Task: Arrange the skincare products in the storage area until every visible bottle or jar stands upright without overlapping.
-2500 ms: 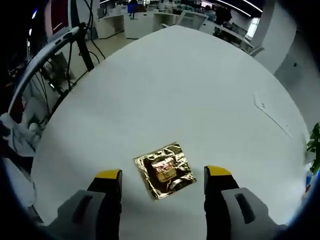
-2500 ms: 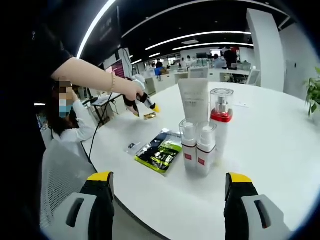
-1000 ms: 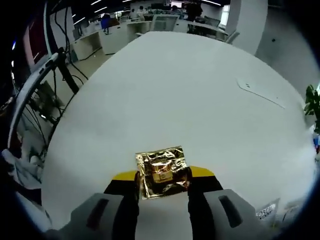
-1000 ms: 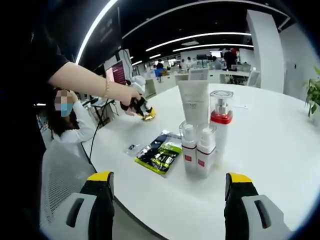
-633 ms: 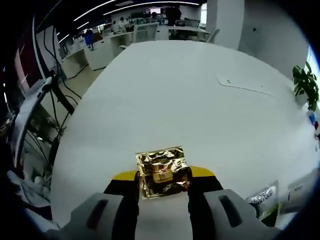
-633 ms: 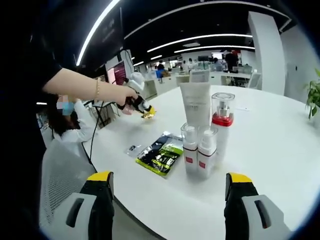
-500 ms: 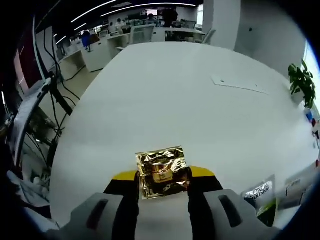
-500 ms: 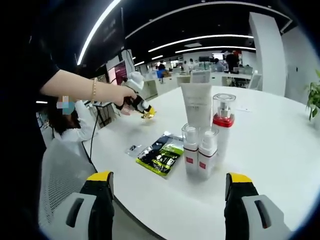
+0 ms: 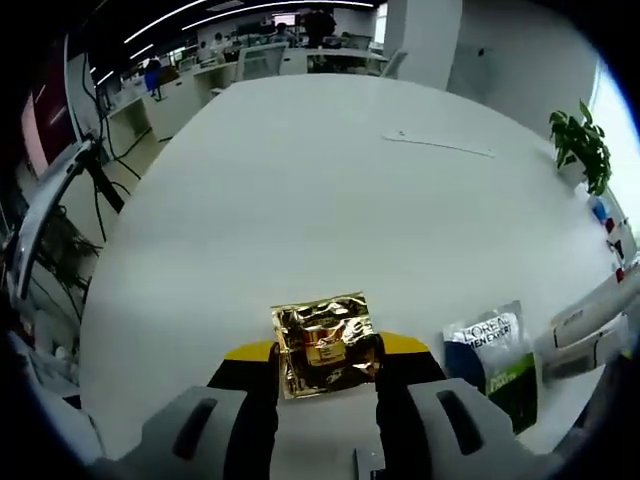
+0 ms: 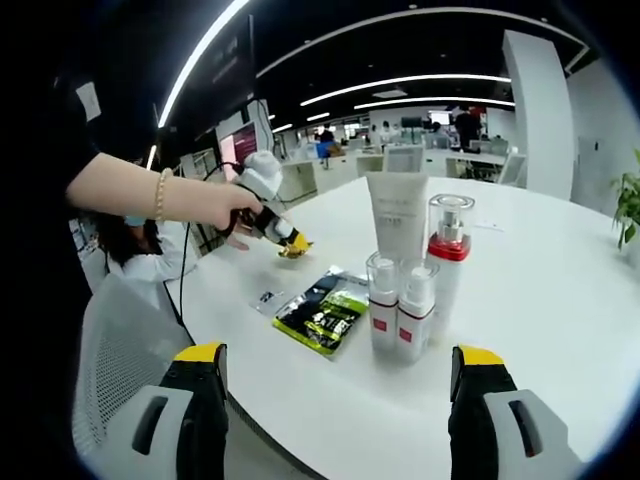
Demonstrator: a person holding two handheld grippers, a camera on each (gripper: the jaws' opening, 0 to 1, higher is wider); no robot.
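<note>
In the left gripper view my left gripper [image 9: 325, 348] is shut on a crinkled gold sachet [image 9: 322, 340], held above the white table [image 9: 330, 190]. The same gripper [image 10: 292, 245] with the gold sachet [image 10: 291, 250] is at the left of the right gripper view, in a person's hand [image 10: 225, 208]. My right gripper [image 10: 340, 372] stands open with nothing between its jaws, in front of a white tube [image 10: 397, 226], a clear red-collared pump bottle [image 10: 447, 258] and two small white bottles [image 10: 398, 306], all upright. A black and green sachet [image 10: 322, 309] lies flat to their left.
The black and green sachet [image 9: 493, 360] lies at the right in the left gripper view, with white tubes [image 9: 592, 322] beyond it. A flat white card [image 9: 440, 146] lies far across the table. A potted plant [image 9: 581, 149] stands at the far right. Desks fill the background.
The left gripper closed on the gold sachet, lifted it and carried it towards the standing products; the green sachet came into its view. The right gripper stayed still and open.
</note>
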